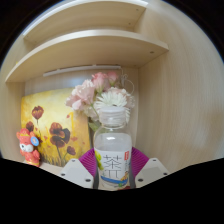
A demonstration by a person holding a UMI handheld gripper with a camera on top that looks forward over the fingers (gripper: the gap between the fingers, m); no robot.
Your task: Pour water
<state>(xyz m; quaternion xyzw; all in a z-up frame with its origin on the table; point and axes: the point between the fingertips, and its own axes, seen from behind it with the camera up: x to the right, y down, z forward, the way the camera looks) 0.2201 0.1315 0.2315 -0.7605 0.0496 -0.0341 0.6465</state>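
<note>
A clear plastic bottle (112, 148) with a white cap and a white-green label stands upright between my gripper's (112, 166) two fingers. The purple pads (87, 162) press against both sides of the bottle's labelled body, so the gripper is shut on it. The bottle's base is hidden below the fingers. No cup or other vessel for water shows.
A wooden shelf unit (90, 45) with curved boards rises behind the bottle. A bunch of pink and white flowers (100, 95) sits just behind the cap. A yellow painting of red poppies (50, 125) leans at the left, with a small orange toy figure (27, 145) beside it.
</note>
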